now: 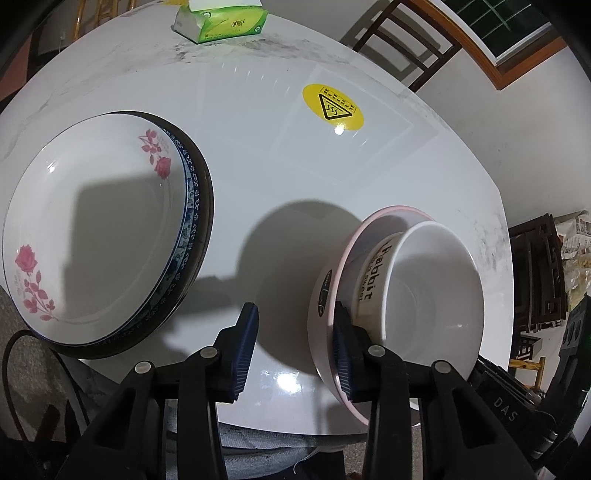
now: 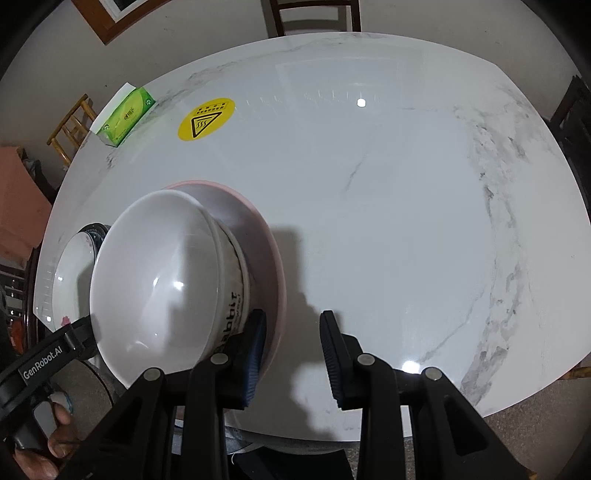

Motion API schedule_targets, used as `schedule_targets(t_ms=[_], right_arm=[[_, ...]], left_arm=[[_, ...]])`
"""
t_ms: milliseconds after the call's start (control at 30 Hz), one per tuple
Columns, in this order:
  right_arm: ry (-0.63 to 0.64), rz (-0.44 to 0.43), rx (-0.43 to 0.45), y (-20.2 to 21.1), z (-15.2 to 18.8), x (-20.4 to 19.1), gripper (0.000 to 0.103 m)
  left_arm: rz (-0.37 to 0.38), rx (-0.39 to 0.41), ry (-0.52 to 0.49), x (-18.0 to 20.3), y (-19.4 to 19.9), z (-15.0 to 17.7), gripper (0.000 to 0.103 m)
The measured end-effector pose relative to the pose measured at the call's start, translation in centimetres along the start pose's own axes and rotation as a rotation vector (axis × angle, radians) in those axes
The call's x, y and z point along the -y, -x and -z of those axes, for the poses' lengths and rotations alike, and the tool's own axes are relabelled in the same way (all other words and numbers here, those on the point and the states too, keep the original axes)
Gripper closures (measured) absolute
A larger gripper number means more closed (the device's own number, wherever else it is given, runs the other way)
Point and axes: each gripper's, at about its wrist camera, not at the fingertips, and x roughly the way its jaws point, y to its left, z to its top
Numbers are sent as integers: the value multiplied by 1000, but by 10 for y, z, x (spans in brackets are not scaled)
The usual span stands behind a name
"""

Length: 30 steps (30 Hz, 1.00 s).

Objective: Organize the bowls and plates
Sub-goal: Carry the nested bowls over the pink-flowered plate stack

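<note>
A white bowl [image 1: 436,288] printed "Rabbit" sits nested in a wider pink-rimmed bowl [image 1: 319,325] near the front edge of the white marble table [image 1: 258,147]. My left gripper [image 1: 295,306] is open. Its right finger lies over the pink rim and its left finger stands off over bare table. To the left is a stack of plates [image 1: 92,229] with a rose-patterned plate on top. In the right wrist view my right gripper [image 2: 293,314] is open beside the same white bowl [image 2: 166,273]. Its left finger lies by the pink-rimmed bowl [image 2: 277,266], and its right finger is clear of it.
A green tissue pack [image 1: 221,22] and a yellow warning sticker [image 1: 333,107] lie on the far side of the table. Dark wooden chairs [image 2: 314,14] stand beyond it. A hand [image 2: 55,443] holds the left gripper's housing [image 2: 44,363] at the lower left, in front of the plate stack [image 2: 70,269].
</note>
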Motion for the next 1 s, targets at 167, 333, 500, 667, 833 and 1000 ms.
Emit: schedule_targets(t_ms=[167, 333, 500, 667, 833, 1000], right_arm=[[-23, -6, -3, 1, 3, 3, 72], [-26, -12, -10, 1, 4, 4, 72], [-12, -30, -3, 2, 4, 2, 82], [5, -20, 7, 4, 5, -7, 91], [-5, -27, 13, 4, 4, -6, 91], [-14, -34, 12, 4, 2, -4, 92]], left_arm=[[11, 18, -20, 2, 1, 0, 76], [15, 21, -31, 2, 1, 0, 78], [35, 19, -31, 3, 2, -1, 85], [6, 31, -88, 15, 4, 1, 96], [7, 28, -83, 14, 3, -1, 97], [-6, 29, -86, 17, 3, 0, 97]])
